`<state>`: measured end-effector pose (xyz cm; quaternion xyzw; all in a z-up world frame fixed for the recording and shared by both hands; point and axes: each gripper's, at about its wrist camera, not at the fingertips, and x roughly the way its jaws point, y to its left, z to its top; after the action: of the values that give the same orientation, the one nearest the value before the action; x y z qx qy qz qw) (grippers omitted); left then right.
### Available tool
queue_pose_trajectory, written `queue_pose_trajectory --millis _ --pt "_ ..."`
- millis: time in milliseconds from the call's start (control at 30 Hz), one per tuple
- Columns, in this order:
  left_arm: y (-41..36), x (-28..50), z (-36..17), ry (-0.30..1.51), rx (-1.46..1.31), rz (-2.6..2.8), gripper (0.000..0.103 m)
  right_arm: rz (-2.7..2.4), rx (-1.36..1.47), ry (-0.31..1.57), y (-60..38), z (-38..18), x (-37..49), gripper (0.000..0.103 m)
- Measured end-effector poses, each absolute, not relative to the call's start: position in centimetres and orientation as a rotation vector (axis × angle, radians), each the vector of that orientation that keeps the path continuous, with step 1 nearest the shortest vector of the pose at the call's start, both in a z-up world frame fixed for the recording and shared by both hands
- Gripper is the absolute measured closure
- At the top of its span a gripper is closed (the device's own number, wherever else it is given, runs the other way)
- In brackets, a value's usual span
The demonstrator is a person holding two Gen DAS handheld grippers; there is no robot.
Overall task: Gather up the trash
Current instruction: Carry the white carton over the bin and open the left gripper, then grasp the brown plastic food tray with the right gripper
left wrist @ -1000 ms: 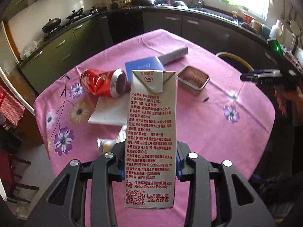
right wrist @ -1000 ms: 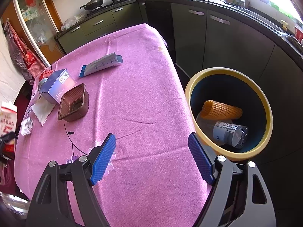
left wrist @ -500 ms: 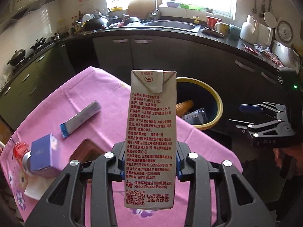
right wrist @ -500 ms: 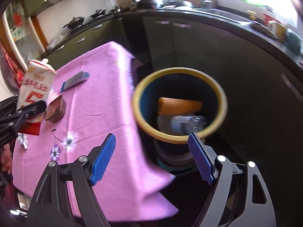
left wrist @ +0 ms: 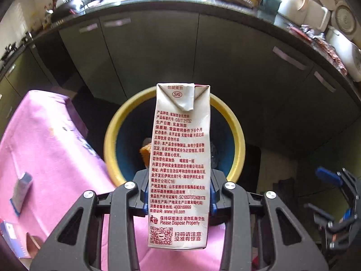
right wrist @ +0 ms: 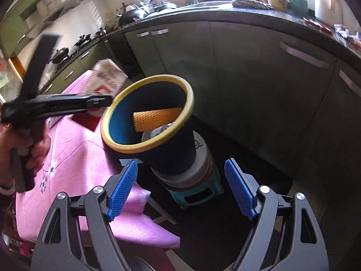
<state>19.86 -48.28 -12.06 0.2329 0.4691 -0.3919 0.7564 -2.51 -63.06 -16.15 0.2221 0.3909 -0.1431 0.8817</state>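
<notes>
Left wrist view: dark cabinet run (left wrist: 225, 72) curves across the back under the counter, with dark open floor between it and the pink-clothed table (left wrist: 45, 149). Table's right edge drops off just beside the yellow-rimmed bin (left wrist: 108, 140); cloth corner hangs there. Bin mouth is wide and unobstructed from above, blue inside, with an orange mesh sleeve (left wrist: 145, 153) partly visible behind the carton. Left gripper (left wrist: 178, 194) is clamped on the milk carton (left wrist: 180, 158), both blue pads pressed to its sides low down, carton upright along the fingers, its upper part overlapping the bin opening in this view. Small blue-and-white box (left wrist: 21, 189) lies on the cloth at far left, well apart from the bin. Right gripper (left wrist: 336, 194) shows blurred at the right edge over the floor. Right wrist view adds what the first hides: the bin (right wrist: 171, 158) stands raised on a white bucket (right wrist: 200, 164) on a teal stool (right wrist: 198, 194), bin rim just beside the table corner (right wrist: 140, 194); a clear bottle (right wrist: 158, 133) lies under the mesh sleeve (right wrist: 155, 119) inside. Right gripper (right wrist: 182, 192) has its jaws spread wide, nothing between them, floor clear below. A hand (right wrist: 24, 149) carries the left gripper (right wrist: 94, 101) in from the left, carton (right wrist: 106, 81) near the rim's left side; whether it is over the opening cannot be told here.
</notes>
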Motion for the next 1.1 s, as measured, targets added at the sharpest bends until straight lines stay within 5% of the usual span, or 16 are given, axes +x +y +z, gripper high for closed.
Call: queue_pose_trajectory --millis 300,400,500,600,700,867,1100 --pt "-52.4 23.1 -16.1 1.143 0.504 -0.797 0.067 -0.306 0.491 0.821 -63.9 -16.9 -2.4 0.024" --pt "-52.6 24.4 -16.5 1.155 0.486 -0.755 0.032 -0.295 0.489 0.819 -63.5 -16.6 -2.2 0.024" --pt "-50.1 24.4 -15.2 1.142 0.400 -0.767 0.030 -0.291 0.479 0.804 -63.1 -16.1 -2.4 0.024" --pt "-45.5 22.9 -11.9 1.095 0.252 -0.811 0.028 -0.291 0.476 0.790 -62.6 -15.7 -2.5 0.023" --pt "-39.8 19.6 -8.0 0.937 0.189 -0.825 0.008 -0.276 0.478 0.790 -61.9 -15.6 -2.2 0.021" --pt "-28.8 14.5 -3.1 0.687 0.161 -0.665 0.007 -0.223 0.467 0.811 -59.9 -15.8 -0.4 0.020" --pt "-13.8 12.0 -0.1 0.616 0.010 -0.392 0.007 -0.098 0.385 0.802 -54.7 -13.7 2.6 0.020"
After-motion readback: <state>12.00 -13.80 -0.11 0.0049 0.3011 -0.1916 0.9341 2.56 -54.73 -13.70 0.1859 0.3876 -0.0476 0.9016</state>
